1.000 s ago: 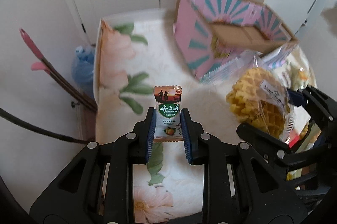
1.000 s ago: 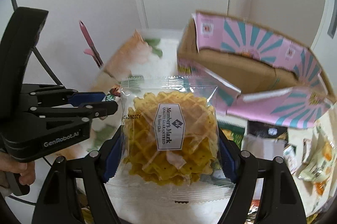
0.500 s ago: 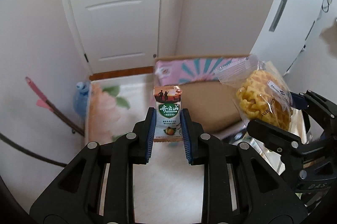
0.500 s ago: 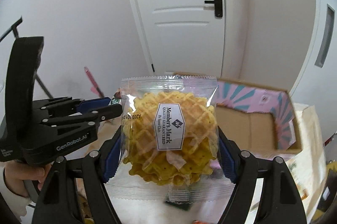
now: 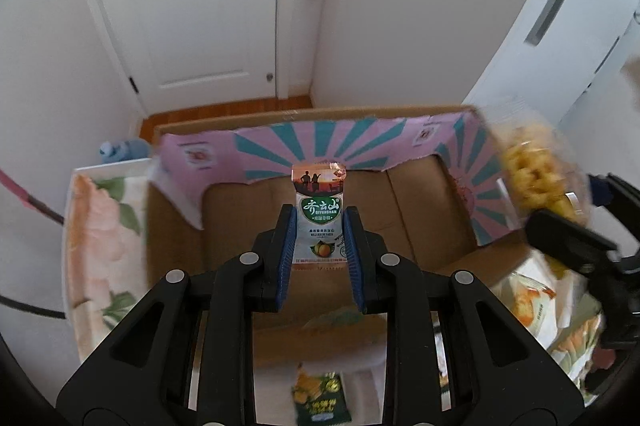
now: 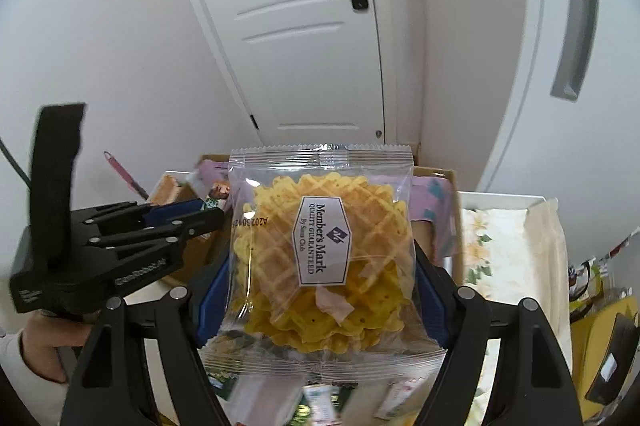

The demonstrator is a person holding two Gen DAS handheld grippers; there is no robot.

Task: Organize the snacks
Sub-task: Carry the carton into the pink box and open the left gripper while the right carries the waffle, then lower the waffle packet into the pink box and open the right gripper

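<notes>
The left gripper [image 5: 319, 246] clamps a small green-and-white snack sachet [image 5: 319, 222] above the empty pink-flapped cardboard box [image 5: 404, 193], the right gripper [image 6: 320, 298] pinches a clear waffle-biscuit bag [image 6: 320, 250], both not yet dropped.

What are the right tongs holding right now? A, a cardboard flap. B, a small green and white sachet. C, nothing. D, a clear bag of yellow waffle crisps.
D: in the right wrist view the right tongs are clamped on the clear waffle bag with the Member's Mark label.
</notes>
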